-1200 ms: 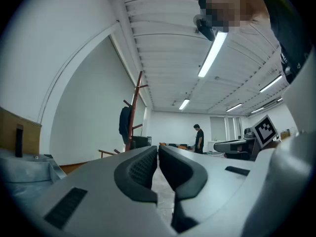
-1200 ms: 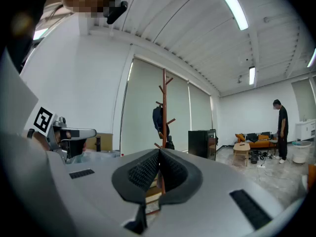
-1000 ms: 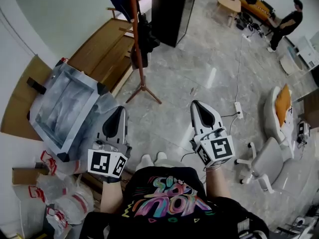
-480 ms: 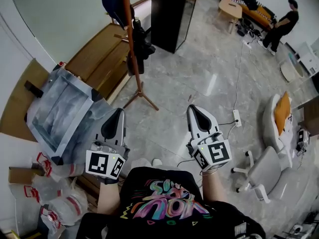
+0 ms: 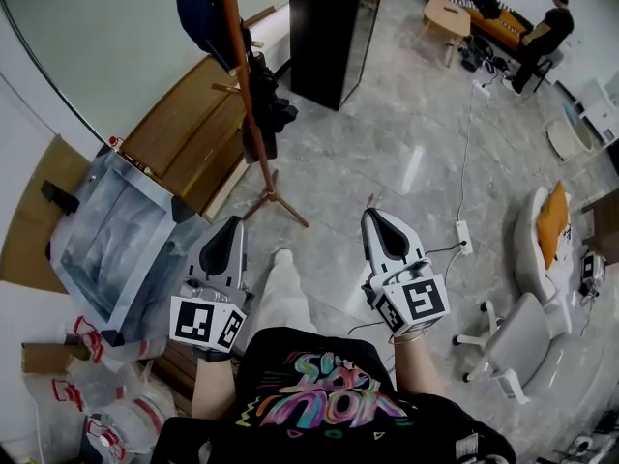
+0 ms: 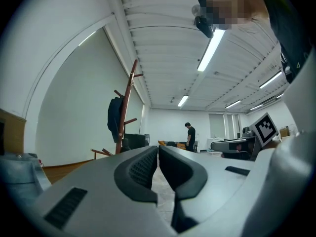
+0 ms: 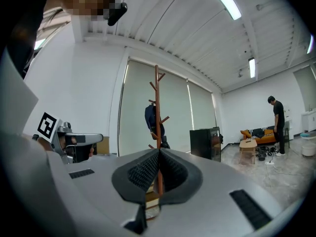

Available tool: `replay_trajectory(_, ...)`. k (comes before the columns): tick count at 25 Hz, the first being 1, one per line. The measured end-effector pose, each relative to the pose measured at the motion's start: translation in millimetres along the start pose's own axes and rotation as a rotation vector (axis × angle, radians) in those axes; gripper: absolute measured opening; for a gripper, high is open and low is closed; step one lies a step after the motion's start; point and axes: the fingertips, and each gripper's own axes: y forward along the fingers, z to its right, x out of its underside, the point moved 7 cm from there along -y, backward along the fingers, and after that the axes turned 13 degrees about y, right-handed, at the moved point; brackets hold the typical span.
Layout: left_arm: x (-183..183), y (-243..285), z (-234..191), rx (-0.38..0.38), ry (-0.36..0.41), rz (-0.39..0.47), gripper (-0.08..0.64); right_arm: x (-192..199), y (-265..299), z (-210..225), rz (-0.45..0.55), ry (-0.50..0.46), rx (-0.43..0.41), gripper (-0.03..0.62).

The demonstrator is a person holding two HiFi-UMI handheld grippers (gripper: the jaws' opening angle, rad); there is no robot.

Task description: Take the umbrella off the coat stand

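The coat stand [image 5: 246, 114] is a brown pole on a splayed foot, some steps ahead on the marble floor. A dark blue thing [image 5: 198, 8] hangs near its top and a black thing [image 5: 267, 104] lower down; which one is the umbrella I cannot tell. My left gripper [image 5: 230, 226] and right gripper [image 5: 378, 218] are held level in front of the person, both shut and empty, well short of the stand. In the left gripper view the left gripper [image 6: 158, 150] sees the stand [image 6: 127, 102] to its left. In the right gripper view the pole [image 7: 157, 102] lines up behind the right gripper [image 7: 159, 153].
A black cabinet [image 5: 325, 27] stands behind the stand, with wooden boards [image 5: 189, 124] and a silver-wrapped panel [image 5: 121, 230] along the left wall. A power strip [image 5: 462, 236] and its cord lie on the floor; white chairs [image 5: 542, 235] stand at the right. A person [image 5: 537, 39] stands far back.
The person has stepped forward, one leg now out in front. Both grippers have travelled along, still shut, and the coat stand sits nearer and further left in the head view.
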Motion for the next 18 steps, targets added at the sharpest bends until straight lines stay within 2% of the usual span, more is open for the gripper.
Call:
replay_trajectory(10, 15, 124, -81, 0.036, -0.001, 0.017, 0.034, -21, 131, 40, -0.007, -0.014, 0.008, 0.017)
replay_trajectory(18, 30, 209, -161, 0.032, -0.008, 0.005, 0.033, -41, 246, 63, -0.011, -0.010, 0.006, 0.017)
